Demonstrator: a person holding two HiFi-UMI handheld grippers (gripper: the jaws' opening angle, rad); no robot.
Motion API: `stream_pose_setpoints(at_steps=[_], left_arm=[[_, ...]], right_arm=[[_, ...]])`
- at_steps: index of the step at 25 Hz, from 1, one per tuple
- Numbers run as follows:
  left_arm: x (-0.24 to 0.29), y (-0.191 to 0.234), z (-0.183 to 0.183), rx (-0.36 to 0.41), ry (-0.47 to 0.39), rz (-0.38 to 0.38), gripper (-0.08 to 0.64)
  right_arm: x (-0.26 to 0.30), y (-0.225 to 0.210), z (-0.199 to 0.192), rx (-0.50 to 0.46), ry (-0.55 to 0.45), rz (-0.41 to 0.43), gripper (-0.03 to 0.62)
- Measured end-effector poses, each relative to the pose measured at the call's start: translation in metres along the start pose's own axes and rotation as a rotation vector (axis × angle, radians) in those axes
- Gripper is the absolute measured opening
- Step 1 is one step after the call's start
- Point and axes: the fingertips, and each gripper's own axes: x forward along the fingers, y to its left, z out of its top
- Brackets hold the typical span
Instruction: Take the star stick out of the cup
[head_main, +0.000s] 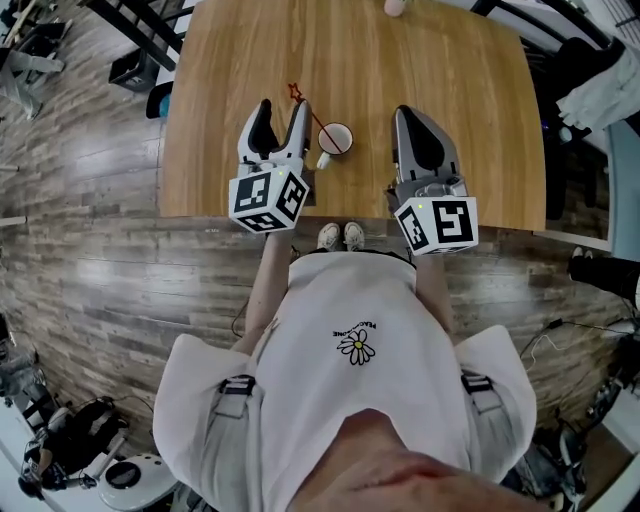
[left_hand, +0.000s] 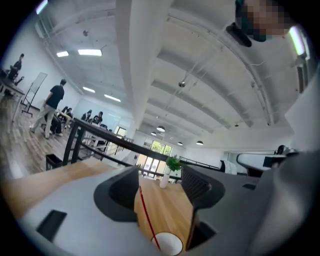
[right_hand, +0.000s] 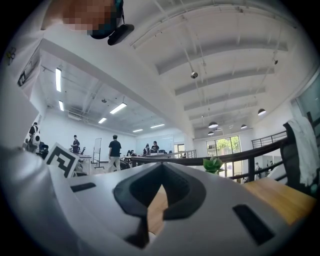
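Note:
A white cup (head_main: 335, 138) stands on the wooden table (head_main: 450, 90) near its front edge. A thin red stick with a star on top (head_main: 296, 93) leans out of the cup, up and to the left. My left gripper (head_main: 282, 108) is open just left of the cup. In the left gripper view the stick (left_hand: 145, 210) runs between the jaws of the left gripper (left_hand: 162, 175), close to the left one and free of the pads, down into the cup (left_hand: 168, 245). My right gripper (head_main: 403, 112) rests right of the cup, shut on nothing (right_hand: 163, 165).
A small plant in a white vase (left_hand: 165, 179) stands at the table's far end. The person's shoes (head_main: 341, 236) are at the table's near edge. Black railings (left_hand: 100, 132) and several people (left_hand: 52, 105) are in the background, and dark equipment lies on the floor (head_main: 130, 70).

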Motion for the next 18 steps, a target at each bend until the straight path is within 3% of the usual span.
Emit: stream_pose_setpoints(at_steps=[7, 13, 18], left_arm=[[0.018, 0.026, -0.094, -0.222, 0.216, -0.016, 0.225], [0.036, 0.024, -0.136, -0.352, 0.306, -0.073, 0.204], [0.039, 0.021, -0.152, -0.425, 0.33, -0.099, 0.171]], right_arm=[[-0.005, -0.002, -0.006, -0.012, 0.028, -0.014, 0.008], [-0.015, -0.013, -0.014, -0.008, 0.06, -0.062, 0.008], [-0.024, -0.018, -0.017, -0.011, 0.074, -0.097, 0.008]])
